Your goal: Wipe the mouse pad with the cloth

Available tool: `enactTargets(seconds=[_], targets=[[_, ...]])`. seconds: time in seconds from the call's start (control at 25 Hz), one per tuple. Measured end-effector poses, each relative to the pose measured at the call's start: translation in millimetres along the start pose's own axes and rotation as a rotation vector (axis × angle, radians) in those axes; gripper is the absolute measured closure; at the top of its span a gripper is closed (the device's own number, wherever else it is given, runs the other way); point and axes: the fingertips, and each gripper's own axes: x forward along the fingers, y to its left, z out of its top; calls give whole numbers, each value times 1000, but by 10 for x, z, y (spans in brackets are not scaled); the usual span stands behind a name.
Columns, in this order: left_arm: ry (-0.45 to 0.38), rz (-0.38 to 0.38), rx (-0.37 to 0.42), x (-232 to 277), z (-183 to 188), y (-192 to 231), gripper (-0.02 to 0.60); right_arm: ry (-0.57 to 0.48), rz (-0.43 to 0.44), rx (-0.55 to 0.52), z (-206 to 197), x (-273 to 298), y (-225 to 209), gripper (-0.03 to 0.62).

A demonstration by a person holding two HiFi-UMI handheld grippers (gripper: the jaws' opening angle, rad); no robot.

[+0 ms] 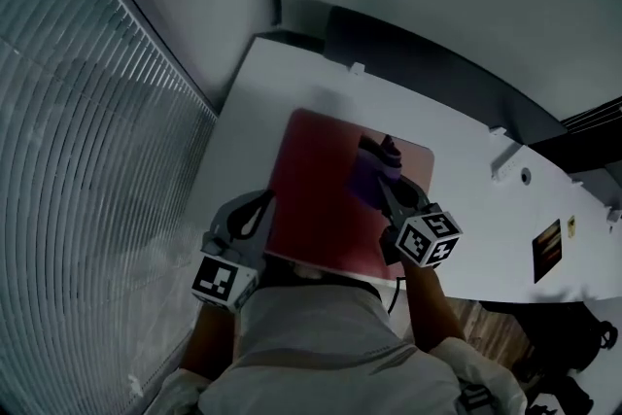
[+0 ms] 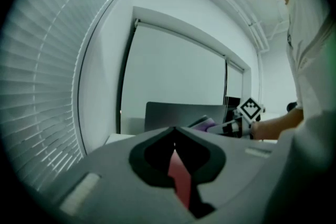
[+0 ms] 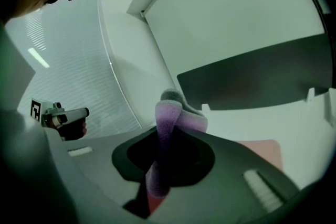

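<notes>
Pad [image 1: 316,199] lies mid-frame in the head view on the table [image 1: 476,199]. The left gripper [image 1: 264,211] is clamped on its lower left edge. The right gripper [image 1: 386,165], closed on the cloth [image 1: 367,175], sits at its upper right, so most of the pad lies left and below.

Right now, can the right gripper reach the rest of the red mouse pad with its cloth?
Probably yes: the right gripper holds the cloth over the mouse pad, whose surface looks bare.
</notes>
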Motion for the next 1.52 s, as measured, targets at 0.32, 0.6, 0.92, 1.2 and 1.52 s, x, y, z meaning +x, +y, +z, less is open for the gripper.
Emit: enactTargets(seconds=[0.32,0.6,0.92,1.2,1.52], targets=[[15,-26,-70,-64,-155,762,581,187,157,110,-418,1735,739,549],[36,-64,-85,-67,-215,931,581,324,50,125,-839,2518,426,549],[54,-78,-105,35,-254,910,581,350,-103,120,-968,2403,-231,548],[47,-90,-123,115,-61,544,581,361,-148,85,-899,1955,-534,548],[36,-88,-100,328,-66,-18,581,361,-233,66,-978,1273,-1220,548]])
